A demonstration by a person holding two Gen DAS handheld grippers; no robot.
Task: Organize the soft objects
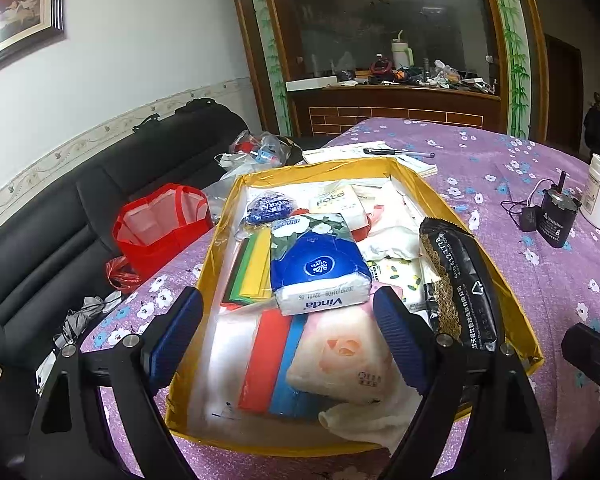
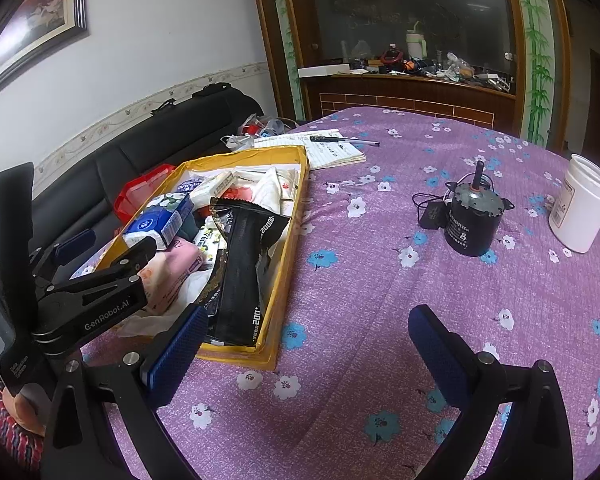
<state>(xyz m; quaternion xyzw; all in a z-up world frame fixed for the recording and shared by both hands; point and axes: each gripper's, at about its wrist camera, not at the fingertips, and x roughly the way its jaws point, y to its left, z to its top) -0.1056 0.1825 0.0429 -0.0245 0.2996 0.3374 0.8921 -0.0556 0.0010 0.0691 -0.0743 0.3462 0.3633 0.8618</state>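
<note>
Over the box (image 1: 220, 216), left gripper (image 1: 288, 340) is hovering spread and empty; right gripper (image 2: 304, 356) likewise, over cloth. Next: likely lowering onto tissue pack (image 1: 320, 268).

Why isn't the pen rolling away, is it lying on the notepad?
Touching. In the right wrist view the pen lies across the lined notepad, its barrel flat on the page with no gap showing.

Home living room: black sofa (image 1: 80, 208), framed painting (image 1: 20, 12), cluttered wooden cabinet (image 1: 392, 92), floral-cloth table (image 2: 380, 280).
</note>
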